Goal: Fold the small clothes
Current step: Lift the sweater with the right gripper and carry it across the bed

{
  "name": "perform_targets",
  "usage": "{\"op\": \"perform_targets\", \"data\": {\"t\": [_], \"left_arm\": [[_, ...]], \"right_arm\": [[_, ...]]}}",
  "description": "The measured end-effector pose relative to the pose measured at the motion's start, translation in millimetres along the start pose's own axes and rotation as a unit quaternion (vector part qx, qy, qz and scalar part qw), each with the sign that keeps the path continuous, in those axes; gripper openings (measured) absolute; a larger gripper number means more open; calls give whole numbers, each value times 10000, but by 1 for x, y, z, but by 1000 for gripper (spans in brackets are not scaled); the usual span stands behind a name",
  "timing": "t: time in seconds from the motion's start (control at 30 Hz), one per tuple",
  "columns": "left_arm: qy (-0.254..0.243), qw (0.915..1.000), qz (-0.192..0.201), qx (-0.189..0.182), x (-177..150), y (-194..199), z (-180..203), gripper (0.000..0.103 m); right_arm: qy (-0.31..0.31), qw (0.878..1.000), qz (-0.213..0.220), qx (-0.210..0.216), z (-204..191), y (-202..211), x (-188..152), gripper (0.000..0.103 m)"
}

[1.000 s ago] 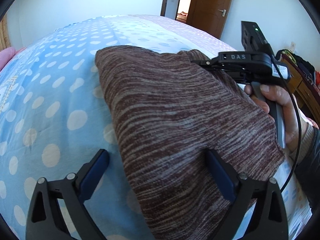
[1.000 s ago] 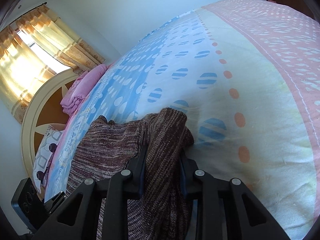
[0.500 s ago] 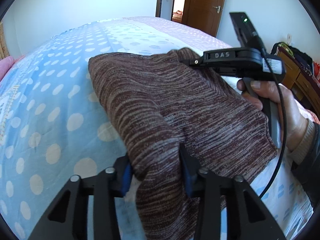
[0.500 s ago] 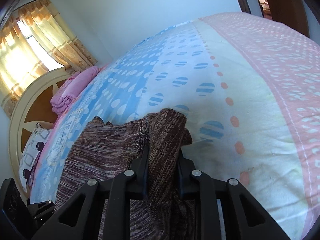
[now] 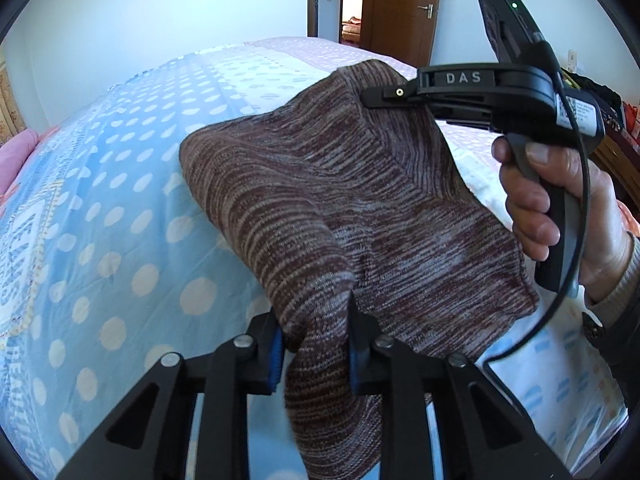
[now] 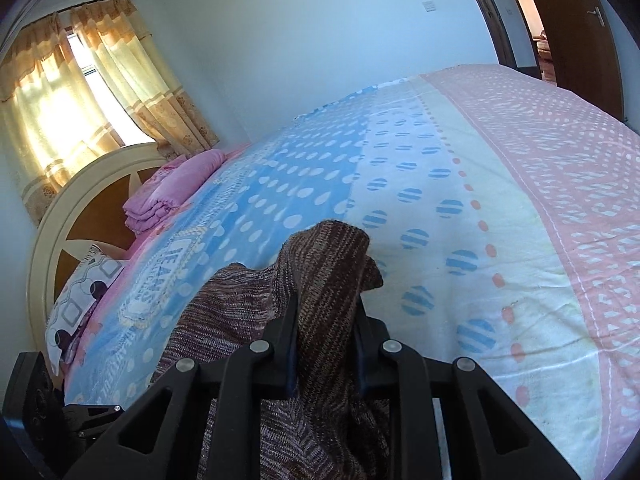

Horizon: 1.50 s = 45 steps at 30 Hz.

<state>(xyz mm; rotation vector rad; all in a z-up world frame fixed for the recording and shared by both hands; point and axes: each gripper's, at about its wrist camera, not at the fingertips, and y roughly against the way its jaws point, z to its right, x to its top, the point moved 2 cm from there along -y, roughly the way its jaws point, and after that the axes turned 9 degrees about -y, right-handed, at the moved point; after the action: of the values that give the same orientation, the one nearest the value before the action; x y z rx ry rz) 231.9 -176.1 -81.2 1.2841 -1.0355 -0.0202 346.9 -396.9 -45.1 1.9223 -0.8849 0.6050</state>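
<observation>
Room: bedroom with pale walls, brown door (image 5: 404, 8) ajar, curtained window (image 6: 92, 92) above a round headboard (image 6: 60, 220).
Surface: bed (image 5: 100, 200) under a dotted blue, cream and pink sheet; folded pink blanket (image 6: 172, 192) and patterned pillow (image 6: 80, 292) lie at the head end.
Containers: nothing here that holds other things.
Garment: brown marled knit (image 5: 340, 208), lifted off the sheet at two points and draped between both tools; its far edge rests on the bed.
Left gripper (image 5: 316, 344): jaws closing, nearly together, a fold of the knit bunched between the blue pads.
Right gripper (image 6: 326, 344): jaws narrow, clamped on a bunched corner of the knit that sticks up past the tips.
Right hand (image 5: 560, 208): wrapped round the grip, thumb on top, tool angled downward.
Hidden: lower hem drops out of view; left hand unseen.
</observation>
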Motion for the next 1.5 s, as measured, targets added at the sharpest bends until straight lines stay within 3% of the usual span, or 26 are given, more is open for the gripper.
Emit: {"op": "perform_targets", "data": {"t": [0.57, 0.97, 1.5], "left_arm": [[242, 9986, 231, 415, -60, 75, -16, 25], [622, 9952, 264, 712, -105, 122, -23, 25], [1015, 9883, 237, 1113, -147, 151, -51, 25]], "right_arm": [[285, 9978, -8, 592, -93, 17, -50, 21], [466, 9936, -268, 996, -150, -4, -77, 21], [737, 9852, -655, 1399, -215, -42, -104, 21]]}}
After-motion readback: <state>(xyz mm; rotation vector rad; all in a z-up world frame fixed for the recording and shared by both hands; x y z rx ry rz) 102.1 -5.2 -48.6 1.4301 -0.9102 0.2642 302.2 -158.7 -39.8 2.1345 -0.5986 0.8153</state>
